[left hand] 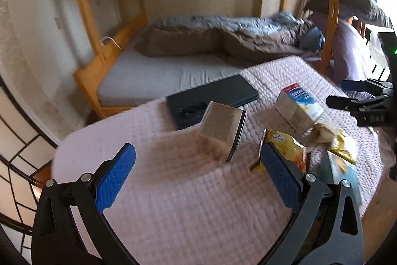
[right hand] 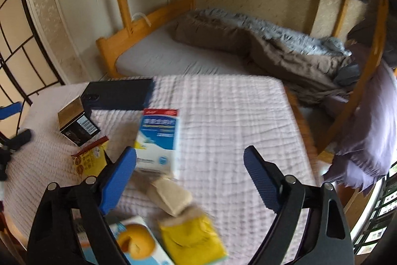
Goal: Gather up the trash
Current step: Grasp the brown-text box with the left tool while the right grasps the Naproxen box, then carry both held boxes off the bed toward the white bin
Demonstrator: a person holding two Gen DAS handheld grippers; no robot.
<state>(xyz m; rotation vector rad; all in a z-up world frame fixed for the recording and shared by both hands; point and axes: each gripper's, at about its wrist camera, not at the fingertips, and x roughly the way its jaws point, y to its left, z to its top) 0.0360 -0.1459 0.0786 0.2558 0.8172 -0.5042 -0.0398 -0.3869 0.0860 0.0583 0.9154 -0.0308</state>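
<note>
Trash lies on a pink quilted cover (left hand: 173, 203) (right hand: 235, 116): a gold and black box (left hand: 220, 121) (right hand: 72, 113), a blue-white carton (left hand: 295, 106) (right hand: 158, 138), a yellow wrapper with a red edge (left hand: 285, 143) (right hand: 90, 160), crumpled beige paper (left hand: 322, 133) (right hand: 171, 195), a yellow packet (right hand: 191, 240) and a carton with an orange picture (right hand: 136, 242). My left gripper (left hand: 198, 150) hovers open above the near side, holding nothing. My right gripper (right hand: 189, 153) is open above the beige paper, its left finger beside the blue-white carton, pads touching nothing.
A flat black case (left hand: 213, 96) (right hand: 119, 93) lies at the cover's far side. Beyond stands a wooden bunk bed (left hand: 86, 16) (right hand: 139, 26) with a brown blanket (left hand: 198, 41). A lilac pillow (right hand: 367, 128) is at the right, a dark lattice screen (right hand: 15, 41) at the left.
</note>
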